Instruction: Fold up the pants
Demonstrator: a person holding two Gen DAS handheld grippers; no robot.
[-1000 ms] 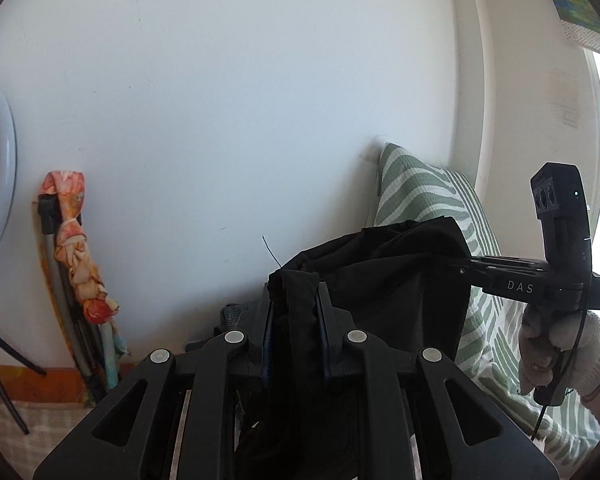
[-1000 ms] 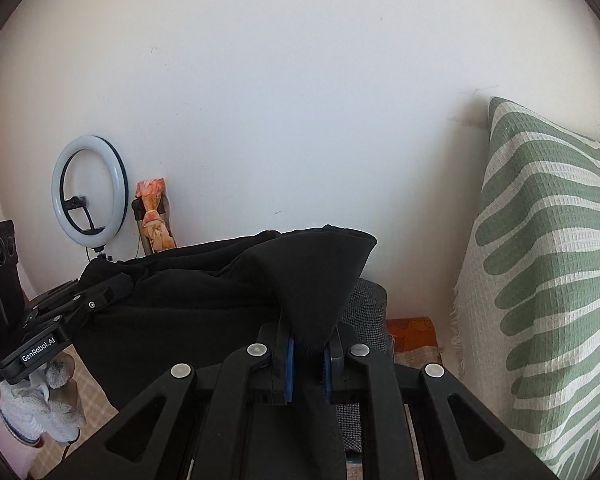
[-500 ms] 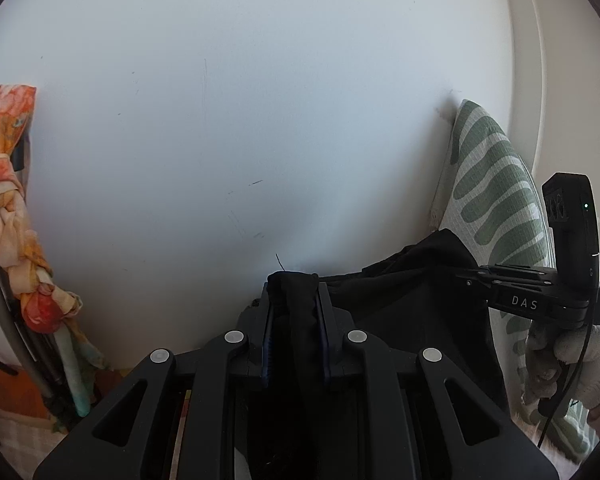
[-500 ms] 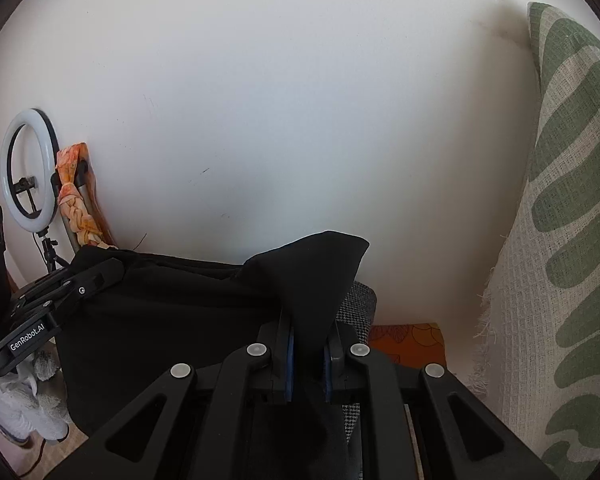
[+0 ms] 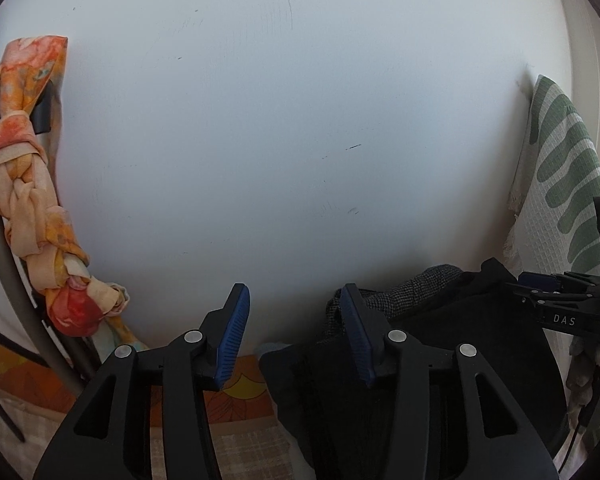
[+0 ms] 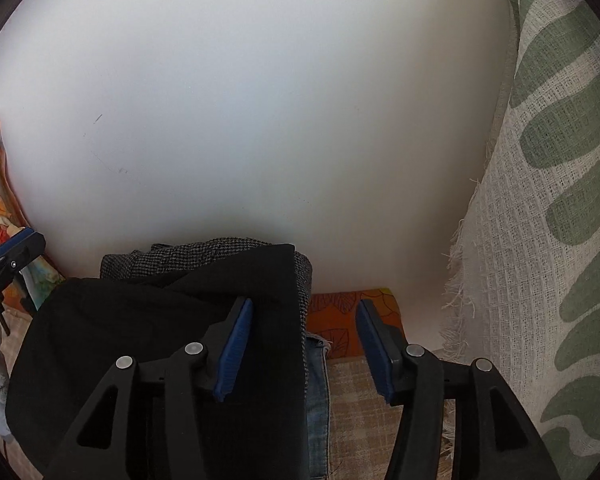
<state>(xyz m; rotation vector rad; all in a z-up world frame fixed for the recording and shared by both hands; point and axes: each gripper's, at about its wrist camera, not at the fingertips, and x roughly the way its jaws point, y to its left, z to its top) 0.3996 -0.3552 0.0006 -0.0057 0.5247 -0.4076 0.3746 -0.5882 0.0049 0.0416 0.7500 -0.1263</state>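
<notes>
1. Black pants (image 6: 148, 344) lying on a pile of other clothes, right up against the white wall (image 5: 280, 140).
2. Under them: a grey speckled cloth (image 6: 204, 254) and a strip of blue jeans (image 6: 316, 384). Beside the pile: an orange leaf-print cloth (image 6: 340, 312) and a green-and-white striped pillow (image 6: 548, 240).
3. Left tool (image 5: 296, 336): jaws apart and opening. Nothing between them but wall and orange cloth. Pants just beside its right finger, maybe touching it, not pinched.
4. Right tool (image 6: 304, 340): jaws apart and opening. Edge of the pants between them, loose, not squeezed.
5. Probably soft, light and floppy. Likely to sag and bunch when lifted, not to hold a shape. No risk of breaking.
6. Best to pinch at an edge or corner, one tool at each end, so the cloth hangs flat. Careful to grab only the black layer, not the grey cloth or jeans below.
7. Hard to tell waist from leg ends: all one dark shape, no seams or pockets to see.
8. Near part of the pants hidden behind the black tool arms and cut off at the bottom of both views.
9. Not clear what the pile sits on, nor how many folds are done.
10. Only a bit of a gloved hand (image 5: 580, 364) showing at the right edge of the left view, under the other tool.
</notes>
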